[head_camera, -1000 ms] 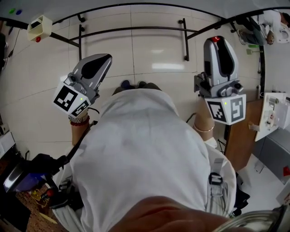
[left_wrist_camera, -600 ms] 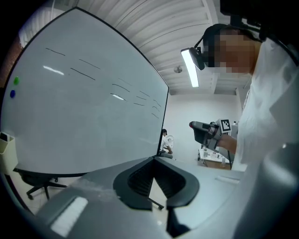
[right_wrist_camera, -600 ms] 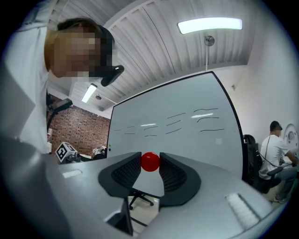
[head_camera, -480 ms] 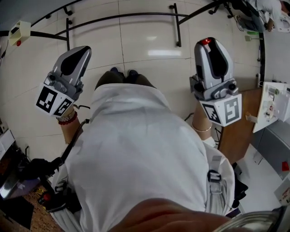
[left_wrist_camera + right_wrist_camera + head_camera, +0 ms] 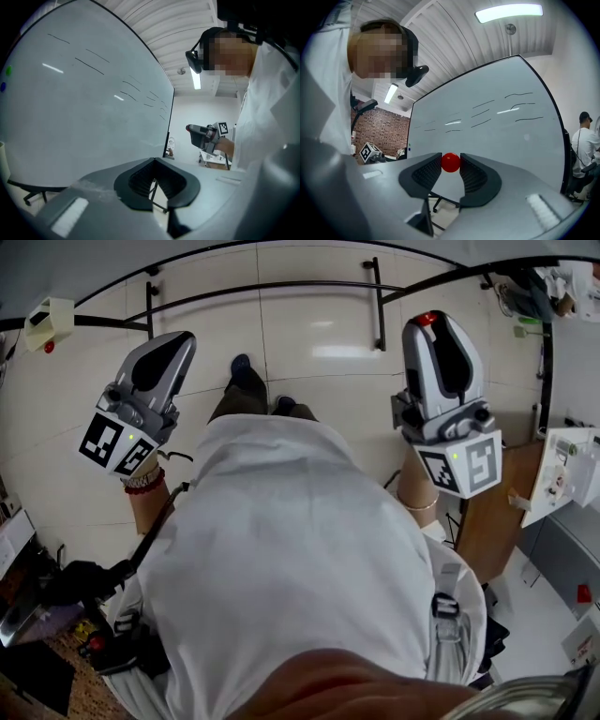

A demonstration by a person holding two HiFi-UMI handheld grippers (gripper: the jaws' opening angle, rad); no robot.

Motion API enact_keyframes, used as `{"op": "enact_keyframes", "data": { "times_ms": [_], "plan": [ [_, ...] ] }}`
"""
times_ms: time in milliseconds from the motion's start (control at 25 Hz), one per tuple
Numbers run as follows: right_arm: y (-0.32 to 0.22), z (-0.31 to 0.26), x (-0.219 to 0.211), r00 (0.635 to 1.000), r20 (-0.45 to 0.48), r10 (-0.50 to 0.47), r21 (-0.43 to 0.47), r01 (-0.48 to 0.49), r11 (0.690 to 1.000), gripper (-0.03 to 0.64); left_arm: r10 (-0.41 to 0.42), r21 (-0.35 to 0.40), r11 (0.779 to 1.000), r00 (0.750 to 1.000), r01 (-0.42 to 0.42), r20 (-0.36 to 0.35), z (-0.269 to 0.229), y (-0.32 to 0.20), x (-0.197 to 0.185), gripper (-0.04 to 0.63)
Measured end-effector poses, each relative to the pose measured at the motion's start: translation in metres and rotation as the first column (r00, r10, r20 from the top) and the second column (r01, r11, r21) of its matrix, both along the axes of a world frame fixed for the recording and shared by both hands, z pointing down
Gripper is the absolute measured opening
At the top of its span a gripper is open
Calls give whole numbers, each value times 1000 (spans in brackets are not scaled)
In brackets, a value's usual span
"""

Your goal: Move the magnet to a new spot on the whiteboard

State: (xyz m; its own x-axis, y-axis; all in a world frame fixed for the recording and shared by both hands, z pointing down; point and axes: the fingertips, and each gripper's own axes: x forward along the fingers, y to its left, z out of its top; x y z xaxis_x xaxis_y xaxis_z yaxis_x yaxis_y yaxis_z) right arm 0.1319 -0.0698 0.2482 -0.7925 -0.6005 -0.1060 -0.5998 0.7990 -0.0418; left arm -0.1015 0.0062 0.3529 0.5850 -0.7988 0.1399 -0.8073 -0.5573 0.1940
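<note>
A round red magnet sits between the jaw tips of my right gripper, which is shut on it; its red shows at the gripper's tip in the head view. The whiteboard stands ahead, marked with thin dark lines, and the magnet is off its surface. My left gripper is shut with nothing in it and points along the whiteboard. In the head view the left gripper is held up at the left of the person's white shirt.
A green magnet and a blue magnet stick to the board's far left. The board's black stand crosses the tiled floor. A brown desk is at the right, and another person stands past the board's right edge.
My left gripper has swung out to the left. The person's foot has stepped forward toward the board stand. My right gripper keeps the red magnet and has barely moved.
</note>
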Motion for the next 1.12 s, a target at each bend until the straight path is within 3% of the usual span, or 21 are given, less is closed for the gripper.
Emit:
{"op": "enact_keyframes", "data": {
  "times_ms": [160,280,440,600,720,920,1120],
  "plan": [
    [-30,1,-62,1000,6,1,-22,-1,1000,124,36,14,999,999,-37,5,-3,-27,-50,5],
    [-55,-20,-95,999,16,44,22,-44,999,124,59,25,998,998,-59,37,-4,-58,-73,5],
    [-75,-27,-129,991,23,129,80,-130,988,124,185,84,980,982,-182,-25,-12,-86,-91,5],
    [-79,-8,-151,989,36,145,2,-145,989,124,252,60,966,968,-252,-4,-10,-90,-91,5],
    [-81,-3,-155,990,22,142,-17,-142,990,124,239,50,970,971,-238,-14,-14,-97,-93,5],
    [-123,-26,-135,969,-13,247,50,-246,968,124,178,79,981,984,-178,-2,-28,-119,-108,5],
    [-165,-42,-125,955,-39,295,109,-290,951,124,184,89,979,983,-181,-25,-40,-132,-101,5]
  ]
}}
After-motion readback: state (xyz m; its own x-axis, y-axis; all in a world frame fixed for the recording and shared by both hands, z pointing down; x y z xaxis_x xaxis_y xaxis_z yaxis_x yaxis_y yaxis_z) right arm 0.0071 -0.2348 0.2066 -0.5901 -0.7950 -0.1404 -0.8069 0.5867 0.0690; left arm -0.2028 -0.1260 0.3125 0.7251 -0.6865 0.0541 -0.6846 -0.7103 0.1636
